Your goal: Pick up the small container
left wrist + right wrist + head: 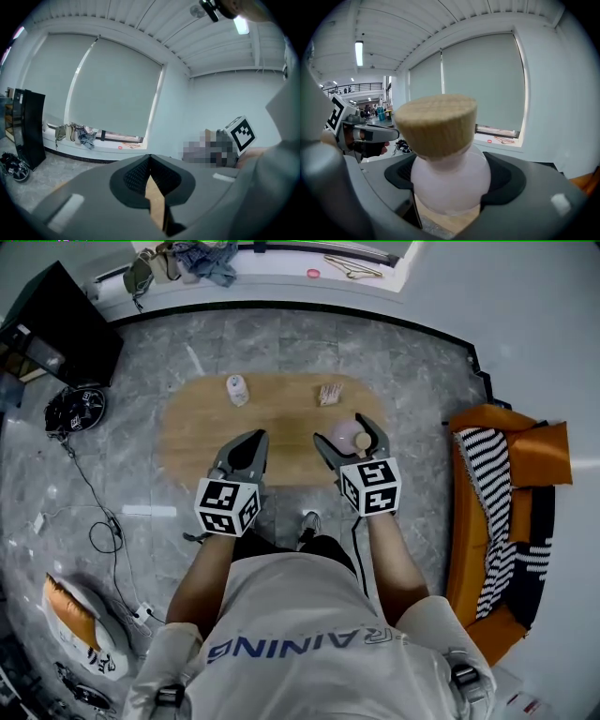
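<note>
The small container [344, 435] is a round, pale pink jar with a cork stopper [436, 123]. It sits between the jaws of my right gripper [353, 439], over the right end of the oval wooden table [192, 432]. In the right gripper view the jar [451, 176] fills the gap, and both pads of my right gripper [451, 164] press on its sides. Whether it is off the table I cannot tell. My left gripper [251, 448] hovers over the table's front edge, shut and empty. Its jaws meet at the tip in the left gripper view [150, 161].
A small white bottle [237, 389] and a small brown object [328, 394] stand at the table's far side. An orange sofa with a striped cloth [506, 512] is on the right. A black cabinet [58, 329] stands at the far left, with cables [103, 521] on the floor.
</note>
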{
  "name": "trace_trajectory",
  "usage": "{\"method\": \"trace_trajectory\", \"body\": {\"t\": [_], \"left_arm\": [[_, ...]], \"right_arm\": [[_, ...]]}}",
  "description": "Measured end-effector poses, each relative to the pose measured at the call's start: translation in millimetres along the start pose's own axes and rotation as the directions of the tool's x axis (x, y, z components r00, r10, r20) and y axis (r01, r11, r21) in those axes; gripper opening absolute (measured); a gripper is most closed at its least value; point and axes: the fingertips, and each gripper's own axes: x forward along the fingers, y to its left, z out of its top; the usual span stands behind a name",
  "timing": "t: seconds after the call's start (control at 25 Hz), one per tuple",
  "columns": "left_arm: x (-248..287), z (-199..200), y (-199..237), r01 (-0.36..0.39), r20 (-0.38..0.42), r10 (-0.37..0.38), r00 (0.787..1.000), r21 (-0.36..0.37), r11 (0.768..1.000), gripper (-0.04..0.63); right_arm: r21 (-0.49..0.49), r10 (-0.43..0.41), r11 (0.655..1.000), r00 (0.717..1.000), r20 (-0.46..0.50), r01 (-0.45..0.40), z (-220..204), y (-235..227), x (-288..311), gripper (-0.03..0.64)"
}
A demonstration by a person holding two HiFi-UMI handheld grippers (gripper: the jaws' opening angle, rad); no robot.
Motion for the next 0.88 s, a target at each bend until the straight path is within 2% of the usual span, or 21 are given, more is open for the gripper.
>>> {"method": "trace_trajectory", "body": {"t": [0.88], "left_arm": [[-7,-5,4,-0.016,-0.011,0.016,1.0,0.022,1.0,0.0]], "right_arm": [[0.004,0.017,1.0,1.0,0.018,-0.017,0,12,-7,0.416]]}}
